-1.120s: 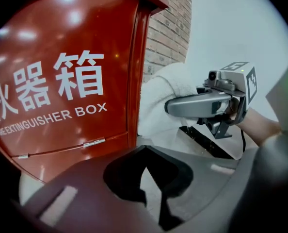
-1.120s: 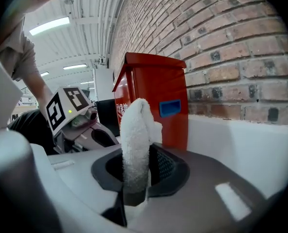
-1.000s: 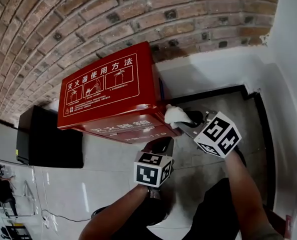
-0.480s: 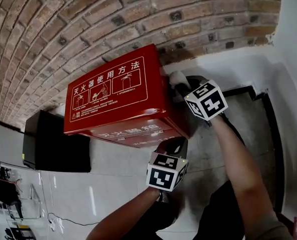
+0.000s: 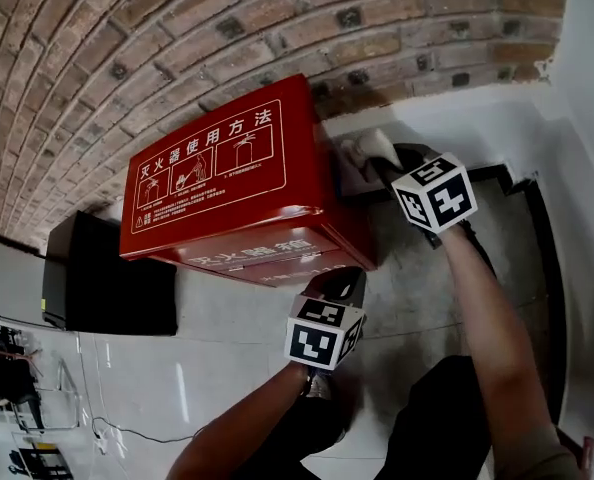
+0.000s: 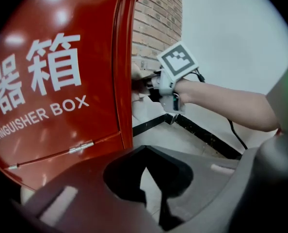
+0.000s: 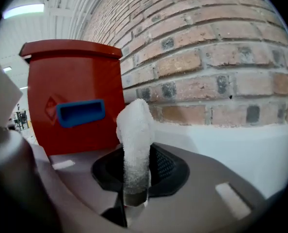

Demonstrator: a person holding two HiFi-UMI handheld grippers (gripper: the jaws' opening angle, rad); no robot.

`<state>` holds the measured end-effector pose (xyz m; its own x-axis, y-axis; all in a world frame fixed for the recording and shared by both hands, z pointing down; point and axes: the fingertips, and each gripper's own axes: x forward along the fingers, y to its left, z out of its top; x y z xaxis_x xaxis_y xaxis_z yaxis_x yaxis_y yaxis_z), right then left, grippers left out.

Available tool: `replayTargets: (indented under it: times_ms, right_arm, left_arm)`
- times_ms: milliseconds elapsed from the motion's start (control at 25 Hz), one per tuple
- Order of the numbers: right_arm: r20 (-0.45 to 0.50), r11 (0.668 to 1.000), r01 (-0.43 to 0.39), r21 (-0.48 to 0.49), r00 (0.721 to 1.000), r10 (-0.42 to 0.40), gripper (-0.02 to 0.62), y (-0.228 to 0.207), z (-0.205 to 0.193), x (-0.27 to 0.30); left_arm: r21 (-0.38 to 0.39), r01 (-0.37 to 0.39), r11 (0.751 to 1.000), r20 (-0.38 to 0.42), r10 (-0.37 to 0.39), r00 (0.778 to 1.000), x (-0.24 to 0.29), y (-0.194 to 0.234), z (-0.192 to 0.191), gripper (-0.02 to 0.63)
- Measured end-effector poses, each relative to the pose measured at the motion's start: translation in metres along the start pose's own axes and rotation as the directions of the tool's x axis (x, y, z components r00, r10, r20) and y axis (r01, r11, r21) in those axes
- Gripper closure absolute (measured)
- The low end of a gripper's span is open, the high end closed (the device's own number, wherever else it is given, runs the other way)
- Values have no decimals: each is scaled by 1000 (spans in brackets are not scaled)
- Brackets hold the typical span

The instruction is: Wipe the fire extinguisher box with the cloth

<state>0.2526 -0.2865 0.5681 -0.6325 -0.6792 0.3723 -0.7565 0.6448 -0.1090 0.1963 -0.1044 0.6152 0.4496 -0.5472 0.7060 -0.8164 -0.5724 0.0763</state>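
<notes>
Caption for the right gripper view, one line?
Right gripper holding white cloth next to the red box's side, brick wall behind.

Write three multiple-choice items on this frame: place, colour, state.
1. Where is the cloth? A. beside the box, near the brick wall B. on the box's top C. under the box
2. What colour is the handle on the box's side? A. yellow B. black C. blue
3. How is the right gripper? A. open, empty B. shut on the cloth C. shut, empty
1 A: the head view shows it there. 2 C: the right gripper view shows blue. 3 B: its jaws pinch the cloth.
</notes>
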Motion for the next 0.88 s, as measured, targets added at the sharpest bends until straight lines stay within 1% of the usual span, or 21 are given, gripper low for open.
replayTargets:
  times_ms: [120, 240, 320, 400, 480, 560, 640, 840, 880]
  right_arm:
    - [-86, 998, -52, -26, 995, 49, 508, 10, -43, -26]
    - [-177, 986, -153, -61, 974, 140, 508, 34, -84, -45]
    - [-219, 964, -248, -93, 950, 223, 508, 58, -101, -54]
    - [-239, 936, -332, -116, 924, 298, 508, 83, -108, -58]
    - [-245, 917, -375, -133, 909, 337, 508, 100, -109, -55]
    - [-240, 916, -372, -153, 913, 330, 508, 106, -104, -46]
    - [-229, 927, -335, -167, 928, 294, 508, 101, -96, -34]
    - [-192, 960, -235, -150, 960, 205, 508, 69, -74, 8]
    - [-182, 968, -210, -140, 966, 184, 508, 61, -70, 18]
  left_arm:
    - [-9, -1, 1000, -25, 1, 1000, 12, 1, -9, 606]
    - [-15, 7, 1000, -56, -8, 998, 25, -6, -19, 606]
    - [-16, 15, 1000, -74, -17, 997, 32, -11, -26, 606]
    - [-17, 21, 1000, -94, -22, 995, 38, -13, -33, 606]
    - [-26, 23, 999, -106, -26, 994, 40, -13, -38, 606]
    - [-30, 24, 999, -107, -27, 994, 41, -12, -40, 606]
    - [-20, 23, 1000, -100, -25, 995, 39, -9, -37, 606]
    - [51, 36, 998, -88, -32, 996, 36, -9, -34, 606]
    - [55, 41, 998, -88, -36, 995, 36, -10, -34, 606]
